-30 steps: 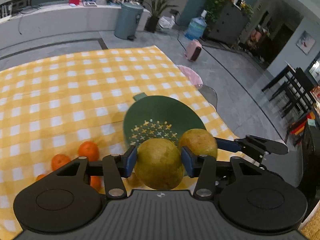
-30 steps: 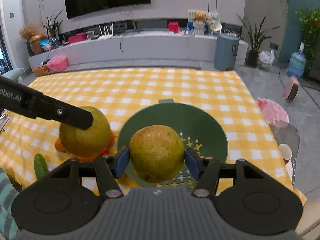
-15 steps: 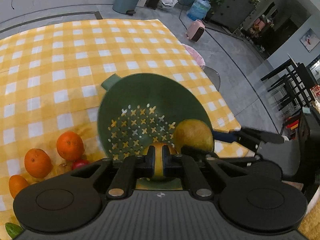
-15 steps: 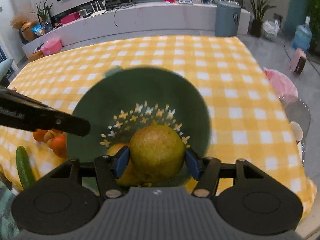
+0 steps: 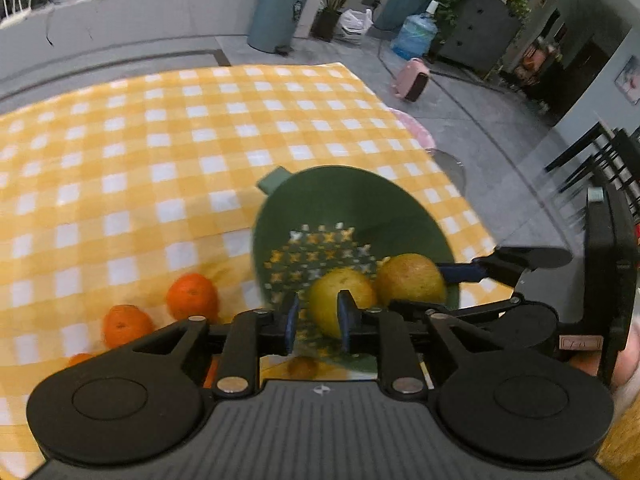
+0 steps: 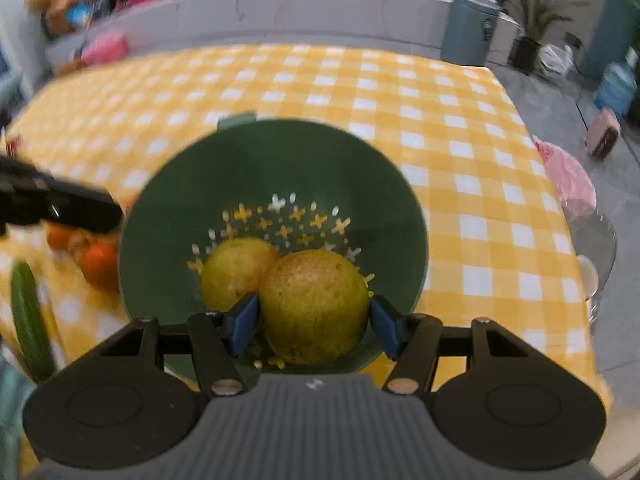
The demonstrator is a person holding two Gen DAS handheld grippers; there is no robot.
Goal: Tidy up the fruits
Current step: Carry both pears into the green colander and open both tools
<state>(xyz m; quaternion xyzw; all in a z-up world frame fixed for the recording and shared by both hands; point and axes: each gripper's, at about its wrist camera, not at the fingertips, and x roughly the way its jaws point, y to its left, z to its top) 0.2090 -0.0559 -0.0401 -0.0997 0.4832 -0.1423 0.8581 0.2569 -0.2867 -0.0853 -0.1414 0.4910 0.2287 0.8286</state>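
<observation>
We see two pears in the green colander (image 6: 276, 168), which sits on the bench (image 6: 360, 80) under a yellow-and-white checked cloth (image 5: 160, 140). The right pear (image 6: 314, 306) lies at the near side of the bowl, and the left pear (image 6: 236, 270) lies just behind and to its left, the two touching or nearly so.

Our right hand-held gripper (image 6: 314, 324) has its blue pads on either side of the right pear. The left pad (image 6: 242, 322) is at the fruit's skin and the right pad (image 6: 384, 326) sits just off it, so we cannot tell whether the pear is pinched or loose. In the left wrist view the same pear (image 5: 410, 280) shows against that gripper's blue pad (image 5: 460, 272).

Our left hand-held gripper (image 5: 314, 322) hovers at the colander's near rim, its fingers spread a little with nothing between them; the left pear (image 5: 342, 302) shows beyond the gap, lying in the bowl.

Outside the colander, on the cloth to its left, lie several oranges (image 5: 192, 296), with one (image 6: 100, 264) close to the rim. A cucumber (image 6: 28, 316) lies further left near the bench edge. The views are somewhat blurred.
</observation>
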